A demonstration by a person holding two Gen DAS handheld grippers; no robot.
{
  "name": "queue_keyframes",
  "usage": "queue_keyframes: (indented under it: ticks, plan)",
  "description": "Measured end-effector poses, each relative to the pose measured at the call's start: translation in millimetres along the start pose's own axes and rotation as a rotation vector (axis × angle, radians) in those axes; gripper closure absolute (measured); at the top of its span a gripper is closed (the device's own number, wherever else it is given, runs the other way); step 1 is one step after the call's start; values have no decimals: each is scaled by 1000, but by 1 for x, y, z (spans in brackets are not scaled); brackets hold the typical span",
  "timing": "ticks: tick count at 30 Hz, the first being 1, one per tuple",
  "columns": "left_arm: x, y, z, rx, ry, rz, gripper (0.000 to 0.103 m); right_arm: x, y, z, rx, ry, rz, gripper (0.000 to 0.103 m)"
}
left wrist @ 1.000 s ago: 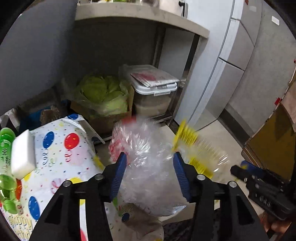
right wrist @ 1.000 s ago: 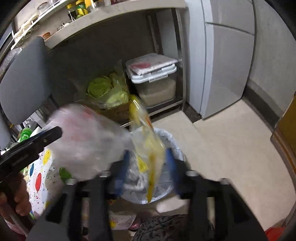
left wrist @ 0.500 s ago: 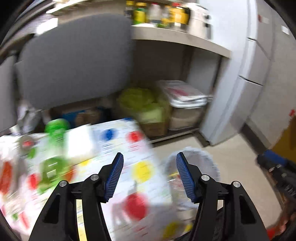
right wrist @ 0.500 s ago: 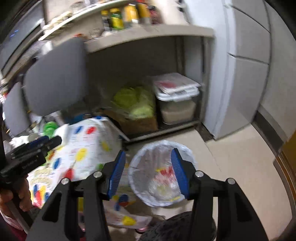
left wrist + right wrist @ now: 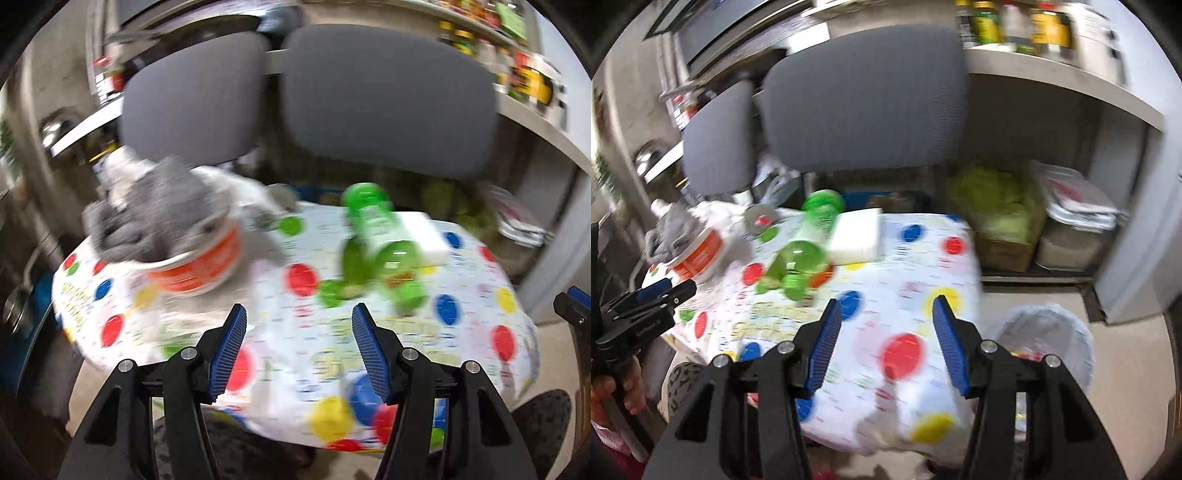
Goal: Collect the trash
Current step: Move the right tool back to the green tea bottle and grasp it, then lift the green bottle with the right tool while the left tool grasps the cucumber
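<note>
Green bottle (image 5: 380, 243), white block (image 5: 857, 236) and stuffed orange cup (image 5: 199, 258) remain on the table (image 5: 480, 332). Bin (image 5: 1075, 332) off its right edge holds some trash. Left gripper (image 5: 297, 350) and right gripper (image 5: 882, 339) both wide, empty.

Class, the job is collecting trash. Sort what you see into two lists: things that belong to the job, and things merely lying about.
Job:
lined waste bin
green plastic bottle
orange paper bowl
left gripper
right gripper

Lying about:
white foam block
grey chair backs
shelf jars
</note>
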State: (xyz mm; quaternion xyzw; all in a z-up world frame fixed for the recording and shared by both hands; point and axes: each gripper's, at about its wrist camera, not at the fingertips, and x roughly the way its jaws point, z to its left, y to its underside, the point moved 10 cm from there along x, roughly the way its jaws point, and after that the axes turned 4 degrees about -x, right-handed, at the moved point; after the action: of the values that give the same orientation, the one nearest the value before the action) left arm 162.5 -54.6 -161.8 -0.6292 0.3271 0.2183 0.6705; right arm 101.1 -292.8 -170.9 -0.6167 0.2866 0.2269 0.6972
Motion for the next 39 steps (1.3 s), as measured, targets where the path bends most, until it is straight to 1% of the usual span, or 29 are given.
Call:
queue_keyframes:
  ticks: [2,6,10,12,16,18,20,23,29,34,36,39]
  plan:
    - [7,2,19,-29,-8,7,42,12,-5,19,-29,-20,8,52]
    - [22,1,34,-44,-16,8,42,42,-16,55,-74,-56,23,52]
    - [34,0,30,-42,11,11,42,69,-29,76,-105,-65,28,51]
    - [38,-2,30,-40,19,8,42,86,-35,84,-111,-64,36,45]
    - [50,-6,33,-43,34,12,42,116,-38,93,-86,-66,70,45]
    - [56,-7,34,-39,36,14,42,128,-42,94,-71,-51,70,43]
    - [60,-8,35,-38,42,15,42,138,-45,97,-81,-31,71,43]
    - [65,-7,37,-38,49,18,42,154,-45,101,-109,11,100,43]
    - [72,-5,44,-52,55,28,42,163,-41,102,-159,101,120,40]
    - [68,-2,46,-49,56,27,42,161,-38,102,-173,139,135,40]
    - [66,0,47,-51,58,29,42,155,-38,104,-187,141,129,41]
    - [59,2,47,-50,63,25,42,138,-35,107,-190,112,124,41]
